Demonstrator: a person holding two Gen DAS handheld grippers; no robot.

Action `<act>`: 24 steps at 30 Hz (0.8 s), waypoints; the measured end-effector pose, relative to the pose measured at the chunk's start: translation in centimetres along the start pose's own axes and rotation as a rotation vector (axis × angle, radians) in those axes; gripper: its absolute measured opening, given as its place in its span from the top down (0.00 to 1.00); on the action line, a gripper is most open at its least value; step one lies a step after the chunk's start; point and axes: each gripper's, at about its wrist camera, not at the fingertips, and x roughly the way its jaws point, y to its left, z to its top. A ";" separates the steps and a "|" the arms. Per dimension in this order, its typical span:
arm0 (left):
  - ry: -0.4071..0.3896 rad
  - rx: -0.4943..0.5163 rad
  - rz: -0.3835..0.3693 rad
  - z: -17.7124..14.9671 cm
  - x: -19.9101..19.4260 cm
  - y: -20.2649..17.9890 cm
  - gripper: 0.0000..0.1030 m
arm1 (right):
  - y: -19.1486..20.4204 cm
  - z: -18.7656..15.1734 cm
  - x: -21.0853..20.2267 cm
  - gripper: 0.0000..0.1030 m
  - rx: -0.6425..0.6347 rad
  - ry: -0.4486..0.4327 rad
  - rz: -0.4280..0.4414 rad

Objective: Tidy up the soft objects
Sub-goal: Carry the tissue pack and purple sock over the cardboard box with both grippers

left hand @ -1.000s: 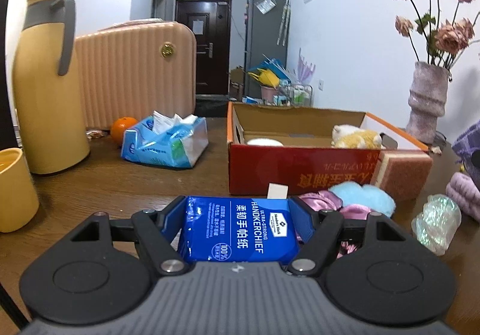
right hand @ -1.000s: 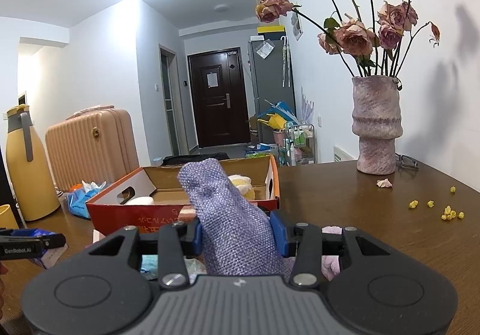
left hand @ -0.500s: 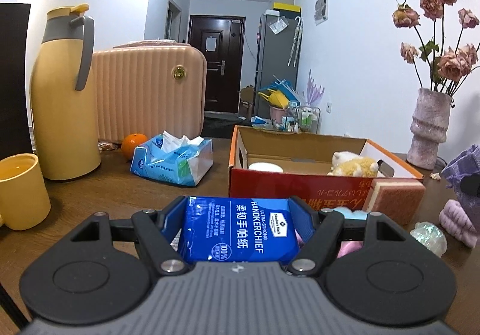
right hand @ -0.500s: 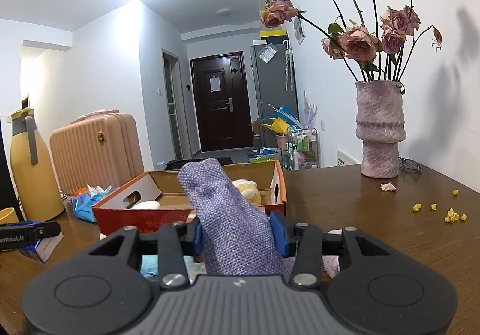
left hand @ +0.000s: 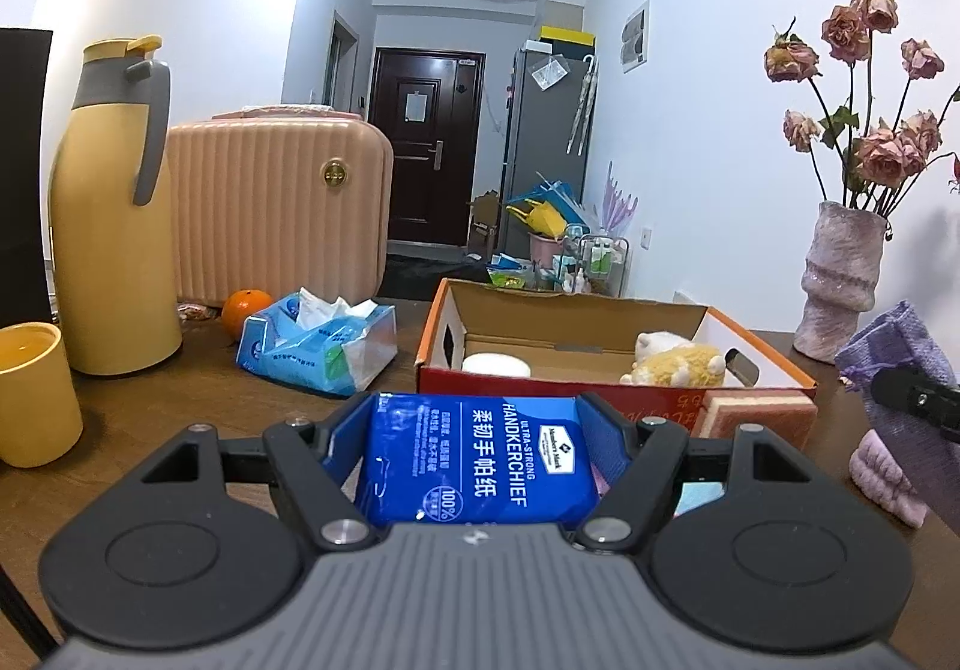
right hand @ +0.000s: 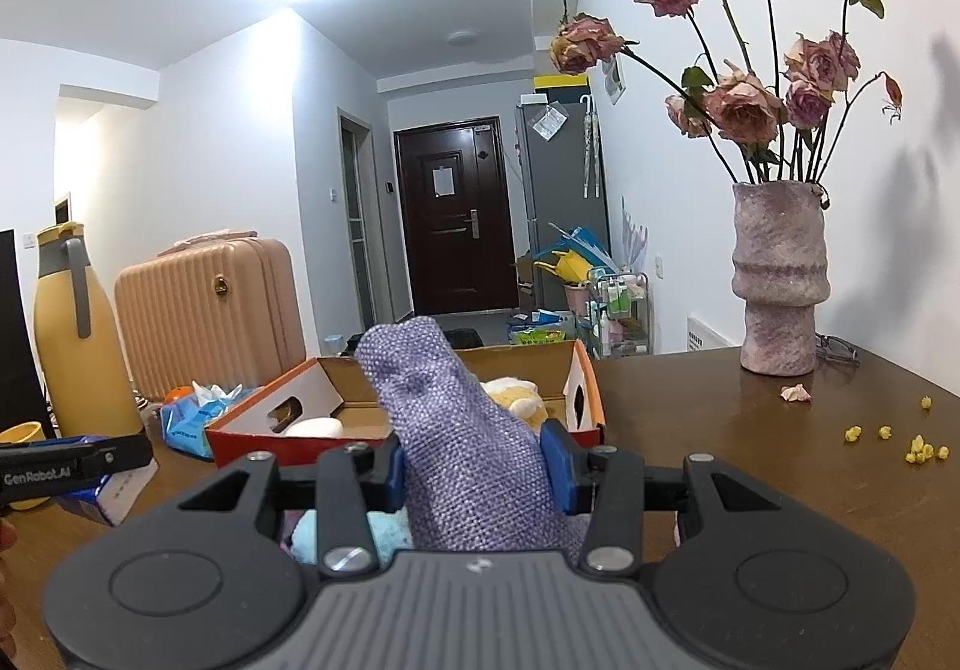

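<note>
My left gripper is shut on a blue handkerchief tissue pack, held above the table in front of the red cardboard box. In the box lie a yellow-and-white plush toy and a white round thing. My right gripper is shut on a purple woven pouch, which stands up between the blue pads, near the box. That pouch also shows at the right edge of the left wrist view. The left gripper with its pack shows at the left of the right wrist view.
A yellow thermos, a yellow cup, an orange, an open blue tissue bag and a pink suitcase stand left. A sponge leans on the box. A vase of dried roses stands right; yellow bits lie scattered.
The left gripper has risen with the tissue pack, so more of the box's inside shows and the soft things in front of it have dropped out of view. The right gripper has stayed put.
</note>
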 end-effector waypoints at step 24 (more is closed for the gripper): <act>-0.063 -0.030 -0.012 2.9 2.6 -2.7 0.28 | 1.7 2.4 3.5 0.58 -0.030 -0.028 0.024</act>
